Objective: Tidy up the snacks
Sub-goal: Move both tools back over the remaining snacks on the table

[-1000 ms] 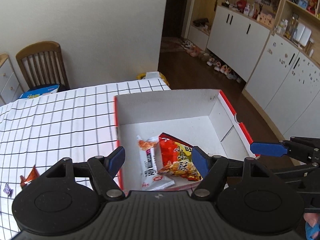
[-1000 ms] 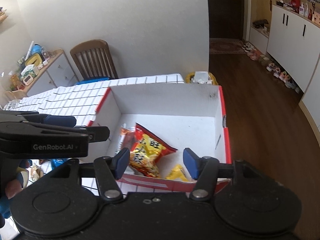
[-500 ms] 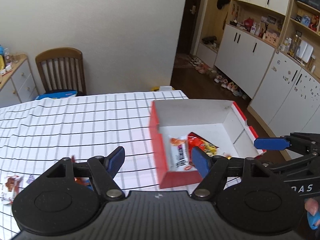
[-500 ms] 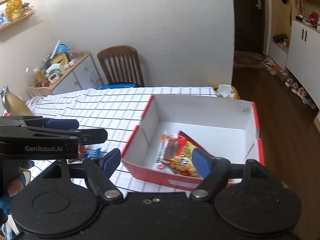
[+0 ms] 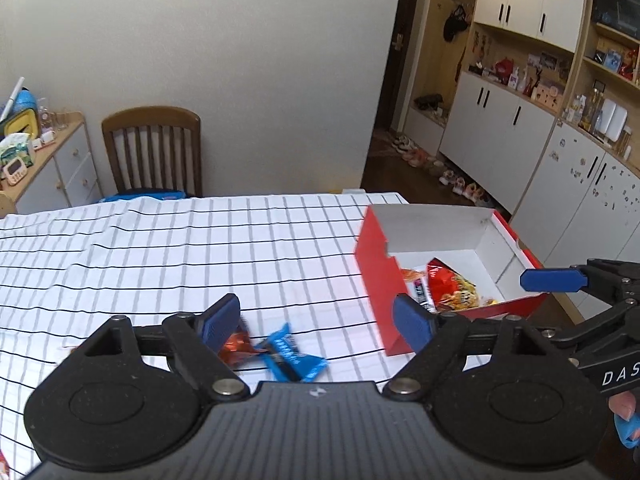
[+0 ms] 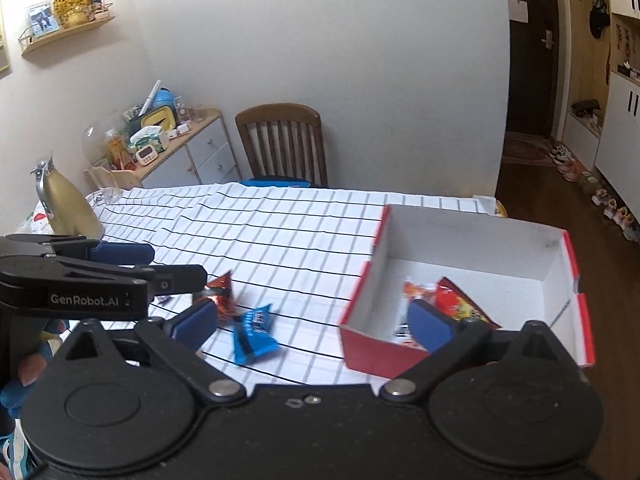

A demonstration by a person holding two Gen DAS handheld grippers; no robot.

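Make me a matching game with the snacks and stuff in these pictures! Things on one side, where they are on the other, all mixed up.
Things:
1. red chip bag
2. blue snack packet
3. wooden chair
4. gold bottle

Places:
A. behind the table's far edge, by the wall
B. lying on the checked tablecloth, left of the box
C. inside the red box
D. standing at the table's far left

Pairs: 1-C, 2-B, 3-A, 4-D
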